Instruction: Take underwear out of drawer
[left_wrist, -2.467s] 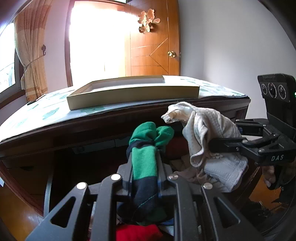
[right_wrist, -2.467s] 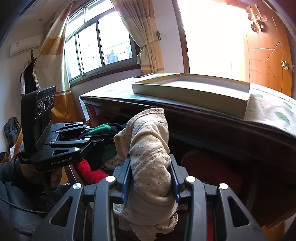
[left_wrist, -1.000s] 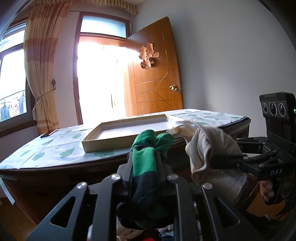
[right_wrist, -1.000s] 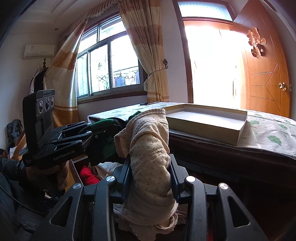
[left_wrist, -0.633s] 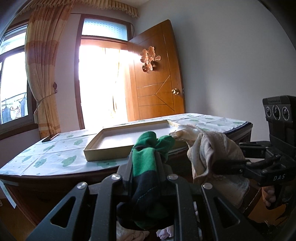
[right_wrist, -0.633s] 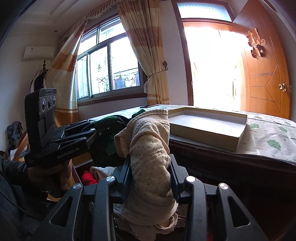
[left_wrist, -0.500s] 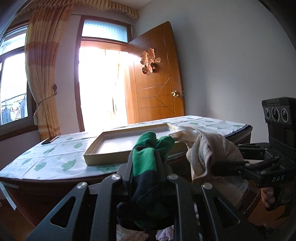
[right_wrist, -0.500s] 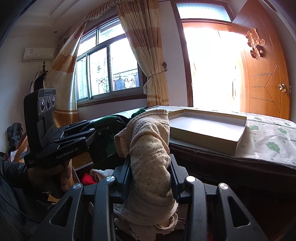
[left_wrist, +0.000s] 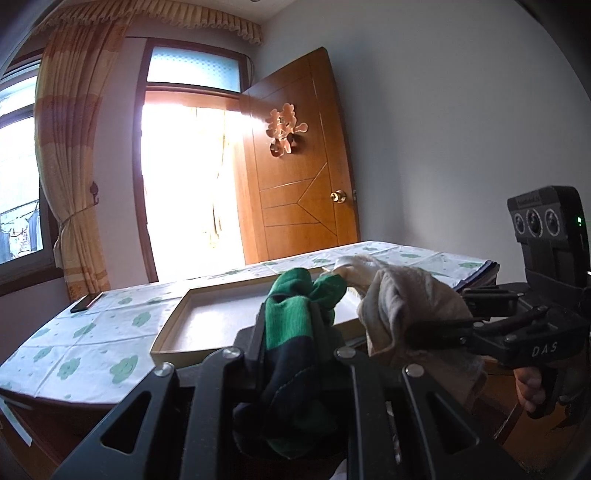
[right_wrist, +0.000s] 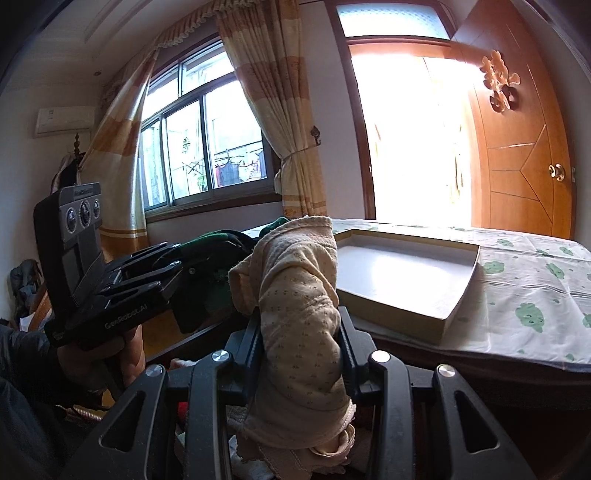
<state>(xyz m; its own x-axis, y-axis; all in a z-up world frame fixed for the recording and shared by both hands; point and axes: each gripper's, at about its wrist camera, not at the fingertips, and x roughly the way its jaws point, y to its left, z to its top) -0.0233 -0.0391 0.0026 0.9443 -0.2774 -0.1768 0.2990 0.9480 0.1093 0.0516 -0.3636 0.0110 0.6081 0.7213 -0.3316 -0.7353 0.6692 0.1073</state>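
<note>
Left wrist view: left claw (left_wrist: 295, 325) pinches green-and-navy underwear (left_wrist: 295, 332) | right claw (right_wrist: 301, 332) clamps beige underwear (right_wrist: 299, 314) | both held up level with the bench (right_wrist: 535, 295), before the shallow box (right_wrist: 406, 273).

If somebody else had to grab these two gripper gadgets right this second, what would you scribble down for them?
Left gripper: shut on the green and navy underwear, held up in front of the table.
Right gripper: shut on the beige dotted underwear, also lifted.
The shallow open box sits empty on the table's green-patterned cloth, just ahead of both garments.
Done: both pieces are gripped and raised to about tabletop height.
Left: probably set them down, perhaps in the box. More clothes show below the grippers; the drawer itself is not visible.
</note>
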